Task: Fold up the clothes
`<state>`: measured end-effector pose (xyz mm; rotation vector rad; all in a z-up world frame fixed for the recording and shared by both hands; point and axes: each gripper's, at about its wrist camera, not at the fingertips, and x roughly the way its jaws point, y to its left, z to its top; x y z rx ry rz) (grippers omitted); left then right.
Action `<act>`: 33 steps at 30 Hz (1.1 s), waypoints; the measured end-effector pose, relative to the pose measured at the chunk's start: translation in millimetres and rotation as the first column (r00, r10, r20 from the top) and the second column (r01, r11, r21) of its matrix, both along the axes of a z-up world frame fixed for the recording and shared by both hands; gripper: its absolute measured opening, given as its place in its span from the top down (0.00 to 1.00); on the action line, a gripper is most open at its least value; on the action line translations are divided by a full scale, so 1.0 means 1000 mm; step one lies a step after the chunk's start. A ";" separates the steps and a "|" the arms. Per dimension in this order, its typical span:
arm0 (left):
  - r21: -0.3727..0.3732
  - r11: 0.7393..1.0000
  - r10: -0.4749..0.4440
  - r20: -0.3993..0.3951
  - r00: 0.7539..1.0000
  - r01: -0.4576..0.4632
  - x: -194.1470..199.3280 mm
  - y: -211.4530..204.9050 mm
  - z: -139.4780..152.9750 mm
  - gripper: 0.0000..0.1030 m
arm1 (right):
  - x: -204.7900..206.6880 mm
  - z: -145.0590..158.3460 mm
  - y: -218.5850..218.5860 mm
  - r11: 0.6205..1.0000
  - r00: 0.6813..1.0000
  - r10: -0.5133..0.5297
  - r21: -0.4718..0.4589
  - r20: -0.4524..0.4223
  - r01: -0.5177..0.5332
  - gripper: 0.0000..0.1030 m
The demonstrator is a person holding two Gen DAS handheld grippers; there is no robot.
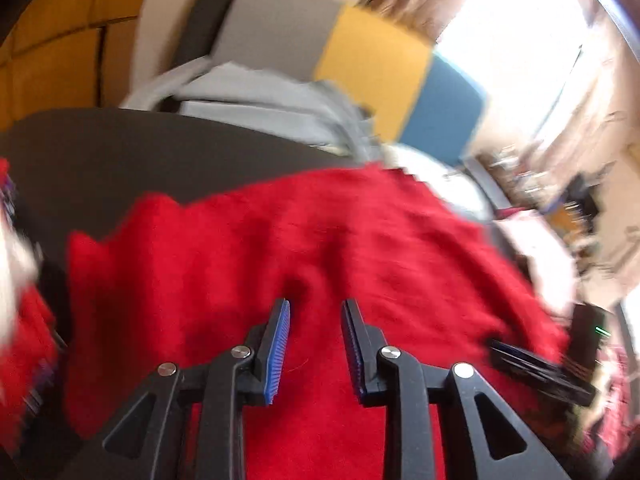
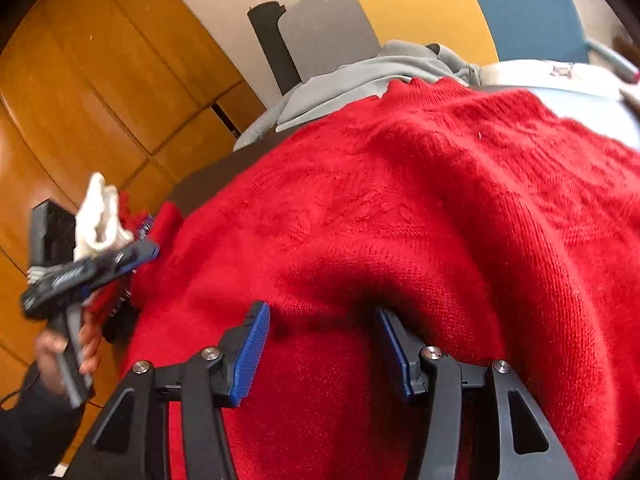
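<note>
On the right gripper (image 2: 322,312): fingers wide apart, nothing clamped, tips nosed into a raised ridge of the red knit sweater (image 2: 400,208). Probably lining up a pinch on that ridge, to lift it for a fold.

On the left gripper (image 1: 316,306): fingers also apart, narrower gap, red knit under and ahead of the tips, no fabric visibly pinched. Seen from the right wrist, sits at the sweater's left edge in the person's hand (image 2: 60,356), with something white (image 2: 100,216) bunched just above it; glove or cloth, can't tell. Likely one gripper per side so both edges lift together.

Sweater spread over the dark counter (image 1: 120,152), rumpled, not yet folded, hanging toward the near edge. Beyond it a grey garment (image 1: 260,96), looks like a hoodie, in a loose heap; presumably next or already done, can't tell. Behind that, grey, yellow and blue panels (image 2: 420,12), and wood panelling (image 2: 100,80) on the left.

Writing: none readable. Small tag on a pale item (image 2: 560,70) at the far right, too small. Left view motion-blurred.
</note>
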<state>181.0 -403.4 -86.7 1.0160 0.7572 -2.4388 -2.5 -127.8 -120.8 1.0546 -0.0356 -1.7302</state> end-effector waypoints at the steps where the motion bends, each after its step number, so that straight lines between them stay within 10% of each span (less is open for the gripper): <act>1: -0.008 1.000 0.019 0.038 0.999 -0.018 -0.010 -0.011 -0.003 0.74 | 0.000 0.000 0.000 1.000 1.000 0.002 -0.002 0.000 -0.002 0.46; 5: -0.068 0.993 0.106 0.242 0.964 -0.092 -0.052 -0.047 -0.036 0.74 | 0.002 0.001 0.002 1.000 1.000 0.012 -0.011 0.002 -0.012 0.43; 15: -0.264 0.956 0.217 0.336 0.916 -0.129 -0.096 -0.090 -0.045 0.69 | 0.002 0.000 0.003 0.998 0.999 0.043 -0.036 0.016 -0.043 0.32; 23: -0.345 0.929 0.277 0.400 0.874 -0.137 -0.091 -0.096 -0.042 0.64 | 0.028 0.005 -0.029 0.986 0.981 0.148 0.097 -0.129 -0.136 0.00; 27: -0.216 0.955 0.254 0.251 0.934 -0.202 -0.075 -0.075 -0.004 0.65 | 0.042 0.005 -0.037 0.976 0.964 0.170 0.167 -0.203 -0.137 0.00; 33: -0.214 0.977 0.017 0.119 0.993 0.009 -0.096 0.018 0.008 0.65 | 0.018 0.028 0.002 0.994 0.995 0.098 -0.037 -0.033 -0.099 0.00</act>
